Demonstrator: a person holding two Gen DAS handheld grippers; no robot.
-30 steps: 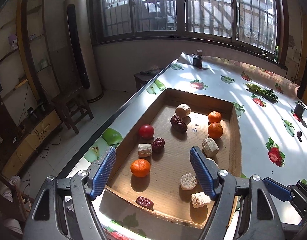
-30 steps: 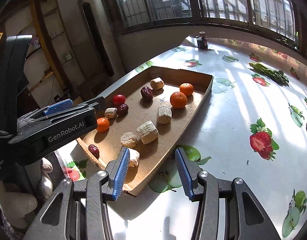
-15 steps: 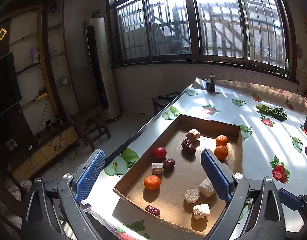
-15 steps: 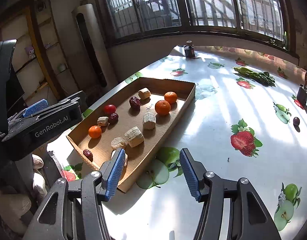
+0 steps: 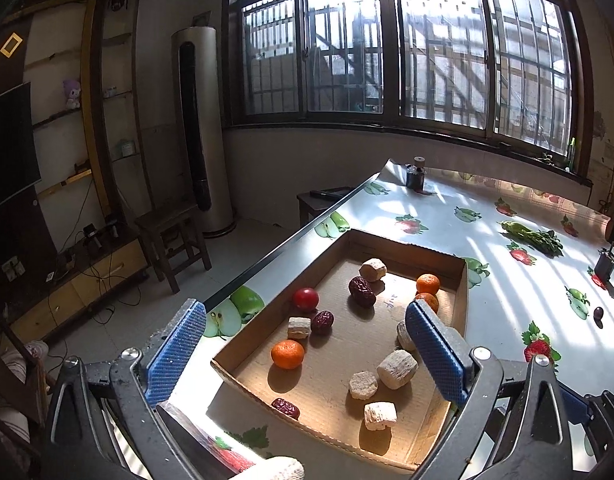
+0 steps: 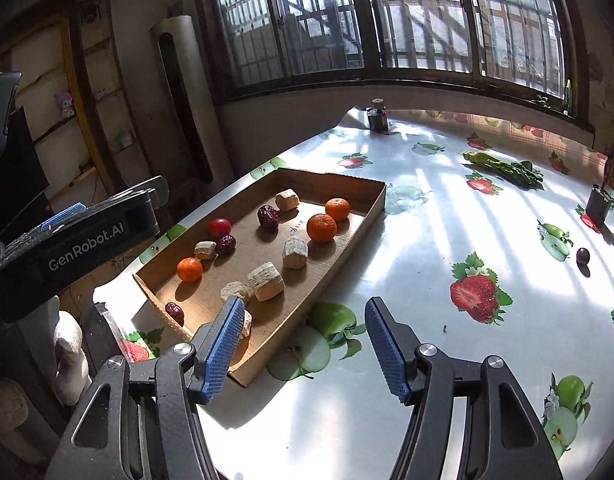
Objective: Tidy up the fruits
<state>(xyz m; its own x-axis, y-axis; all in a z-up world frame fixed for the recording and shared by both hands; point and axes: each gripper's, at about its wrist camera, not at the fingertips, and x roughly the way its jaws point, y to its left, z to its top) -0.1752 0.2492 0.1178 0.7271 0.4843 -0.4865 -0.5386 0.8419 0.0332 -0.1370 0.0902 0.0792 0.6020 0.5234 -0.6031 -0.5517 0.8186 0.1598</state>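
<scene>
Near the left edge of the glossy fruit-printed worktop (image 6: 447, 208) sits the shallow brown cardboard tray (image 5: 462, 304), holding three small orange mandarins, a round red fruit (image 5: 305, 299), wrinkled dark red dates and several pale, chalky beige chunks, all mixed together. One risk, as I judge it, is that the round fruits roll if nudged, and the near mandarin (image 5: 287, 354) lies close to a beige chunk (image 5: 298, 327) and a date (image 5: 322, 321), so wide tongs could catch a neighbour. The light tray itself might slide towards the worktop edge if pushed. The left tongs (image 5: 307, 354) hang above the tray's near end, spread wide and holding nothing. The right tongs (image 6: 303, 346) are likewise parted and empty, poised over the tray's near right corner and touching nothing that I can make out.
</scene>
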